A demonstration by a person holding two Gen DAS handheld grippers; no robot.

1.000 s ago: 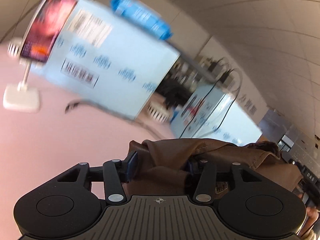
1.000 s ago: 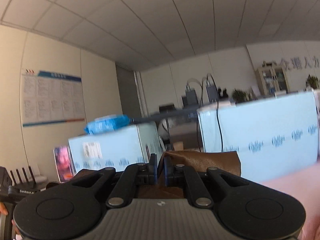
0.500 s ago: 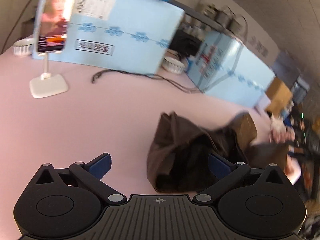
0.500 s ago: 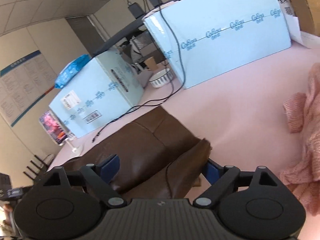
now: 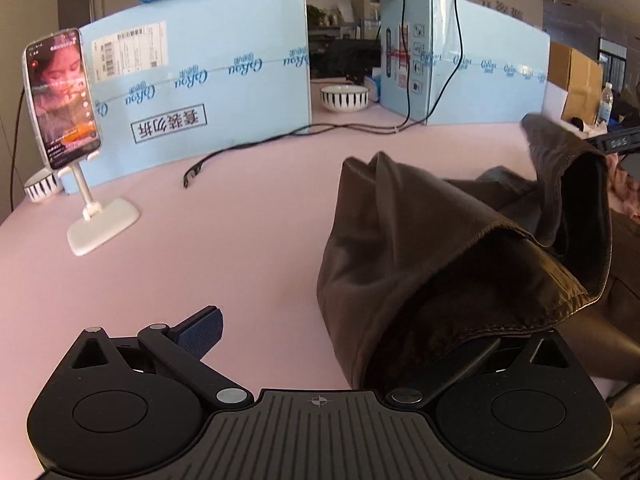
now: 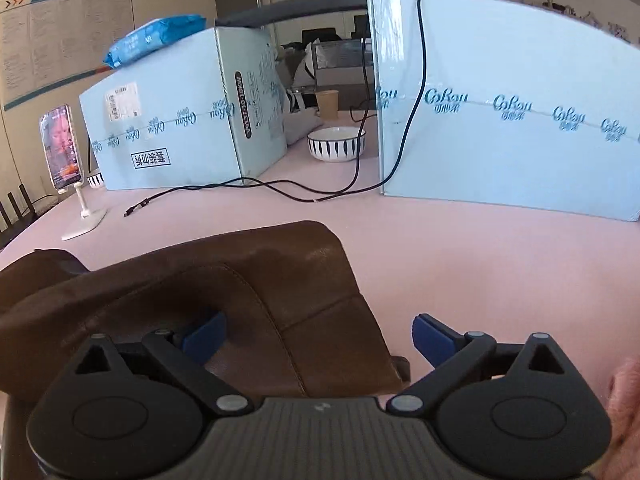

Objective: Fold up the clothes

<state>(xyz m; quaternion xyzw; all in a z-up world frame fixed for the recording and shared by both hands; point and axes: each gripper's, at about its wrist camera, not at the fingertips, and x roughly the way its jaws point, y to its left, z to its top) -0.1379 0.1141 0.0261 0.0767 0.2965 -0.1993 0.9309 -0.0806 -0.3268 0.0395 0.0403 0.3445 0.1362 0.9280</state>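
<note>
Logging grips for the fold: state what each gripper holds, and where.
Nothing. The left gripper stands open; the right gripper is opening, and the brown garment lies loose between its fingers.

The work surface was a flat table with a pale pink top (image 6: 460,264). Directly on it lay a crumpled brown leather-look garment (image 6: 280,280) and a loose black cable (image 6: 224,188). Two large light-blue printed cardboard cartons (image 6: 168,136) stood towards the far edge, with a white bowl with dark stripes (image 6: 337,144) between them. A phone on a white stand (image 6: 82,216) stood left (screen lit). A second striped bowl (image 5: 40,191) sat just beside the stand.
</note>
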